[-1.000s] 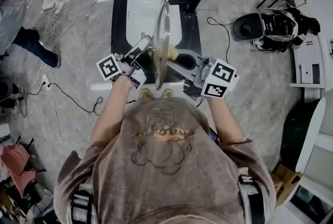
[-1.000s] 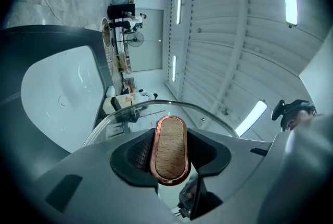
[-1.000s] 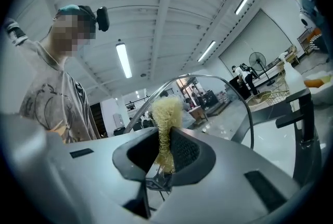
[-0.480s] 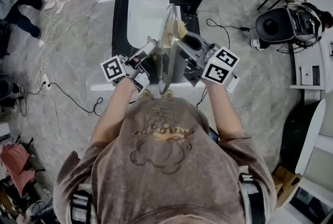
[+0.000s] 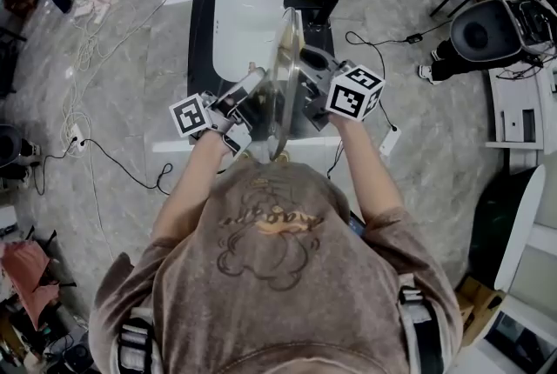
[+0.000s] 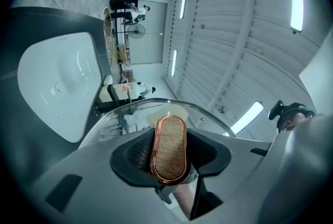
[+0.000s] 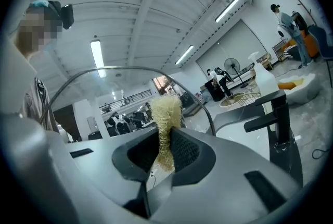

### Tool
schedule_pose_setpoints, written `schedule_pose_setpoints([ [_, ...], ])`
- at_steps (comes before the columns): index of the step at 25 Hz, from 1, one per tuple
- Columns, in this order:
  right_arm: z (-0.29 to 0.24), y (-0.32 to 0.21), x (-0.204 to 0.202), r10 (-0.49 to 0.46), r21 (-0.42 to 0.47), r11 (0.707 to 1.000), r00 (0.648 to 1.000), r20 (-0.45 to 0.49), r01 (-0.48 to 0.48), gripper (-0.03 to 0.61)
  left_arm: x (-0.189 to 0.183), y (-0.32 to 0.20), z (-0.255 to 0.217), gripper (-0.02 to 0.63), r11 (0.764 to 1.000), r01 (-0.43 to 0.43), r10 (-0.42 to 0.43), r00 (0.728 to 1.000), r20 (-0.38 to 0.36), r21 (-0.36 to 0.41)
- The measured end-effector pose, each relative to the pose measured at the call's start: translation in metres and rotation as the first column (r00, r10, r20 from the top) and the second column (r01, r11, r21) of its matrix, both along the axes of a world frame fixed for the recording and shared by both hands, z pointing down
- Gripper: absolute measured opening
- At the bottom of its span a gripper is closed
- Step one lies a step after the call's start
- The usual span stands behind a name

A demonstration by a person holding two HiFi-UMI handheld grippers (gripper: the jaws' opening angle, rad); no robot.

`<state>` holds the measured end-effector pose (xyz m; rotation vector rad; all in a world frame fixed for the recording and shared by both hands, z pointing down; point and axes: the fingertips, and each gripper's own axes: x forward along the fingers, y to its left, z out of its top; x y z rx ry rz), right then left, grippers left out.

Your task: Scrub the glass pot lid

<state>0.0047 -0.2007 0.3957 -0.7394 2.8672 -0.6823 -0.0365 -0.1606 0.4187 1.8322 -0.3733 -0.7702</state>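
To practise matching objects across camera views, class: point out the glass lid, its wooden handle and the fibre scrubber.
glass lid (image 5: pixel 285 37): head view, its edge-on rim.
wooden handle (image 6: pixel 168 149): left gripper view, its flat wooden face.
fibre scrubber (image 7: pixel 166 111): right gripper view, its frayed upper tuft.
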Motion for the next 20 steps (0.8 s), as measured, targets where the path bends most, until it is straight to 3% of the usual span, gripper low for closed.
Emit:
schedule_pose_setpoints([
  [10,0.07,0.002,-0.009,-0.033,-0.126,0.992,0.995,-0.093,0.021,0.052,-0.004,-0.006,-0.005,0.181,1.0,0.015,-0.014,1.0,-0.022,0.008],
  [20,0.098,0.05,-0.019,-0.134,-0.198,0.974,0.985,-0.112,0.11,0.052,-0.01,-0.01,-0.005,0.181,0.999,0.046,-0.046,0.999,-0.028,-0.001],
])
